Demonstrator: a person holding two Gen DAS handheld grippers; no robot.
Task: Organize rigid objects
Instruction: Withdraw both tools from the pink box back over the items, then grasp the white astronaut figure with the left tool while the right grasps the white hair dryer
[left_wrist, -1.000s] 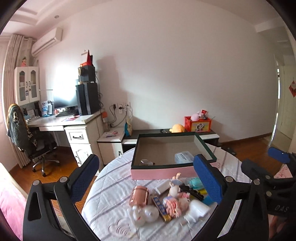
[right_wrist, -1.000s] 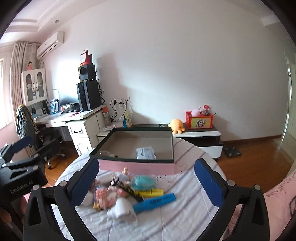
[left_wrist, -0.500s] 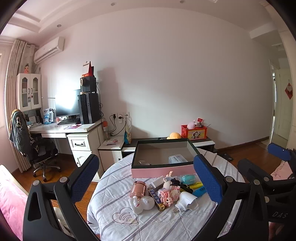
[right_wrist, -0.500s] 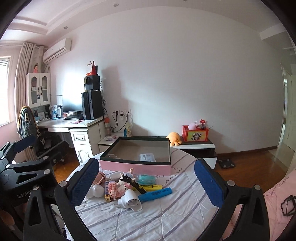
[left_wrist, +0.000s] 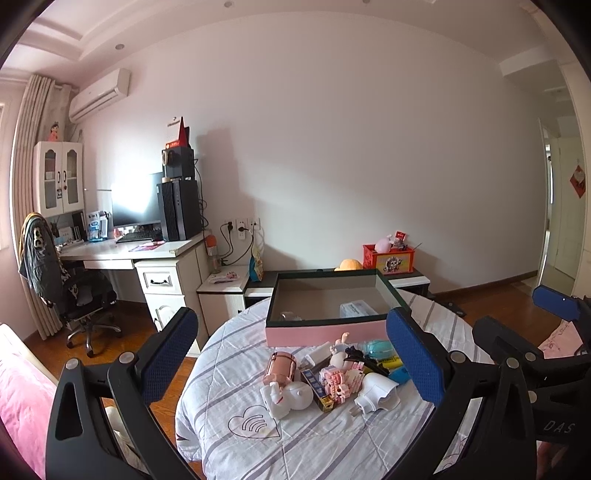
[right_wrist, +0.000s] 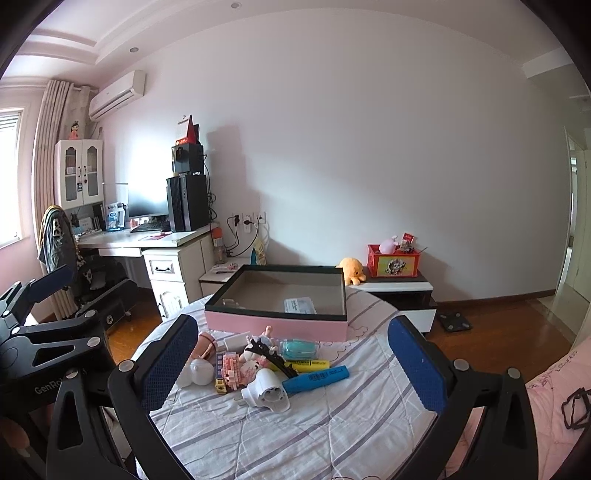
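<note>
A pile of small objects lies on a round table with a striped cloth (left_wrist: 317, 439) (right_wrist: 332, 424): a rose-gold can (left_wrist: 280, 369), a white plug adapter (left_wrist: 376, 391) (right_wrist: 267, 391), a pink brick toy (left_wrist: 338, 378) (right_wrist: 231, 369), a blue marker (right_wrist: 317, 377), a yellow marker (right_wrist: 308, 365) and a small doll (right_wrist: 264, 338). Behind the pile stands a pink box with a dark rim (left_wrist: 328, 328) (right_wrist: 277, 325), holding a white packet (left_wrist: 356, 308). My left gripper (left_wrist: 295, 358) and right gripper (right_wrist: 291, 365) both hang open above the table's near side, holding nothing.
A white desk with a computer (left_wrist: 147, 243) and an office chair (left_wrist: 74, 295) stand at the left. A low cabinet (right_wrist: 399, 295) with a red box (right_wrist: 393, 260) and a yellow plush lies behind the table. Pink bedding (right_wrist: 554, 406) sits at the right.
Both grippers have pulled back and risen from the table, so the table, box and pile look smaller and lower. Both stay open.
</note>
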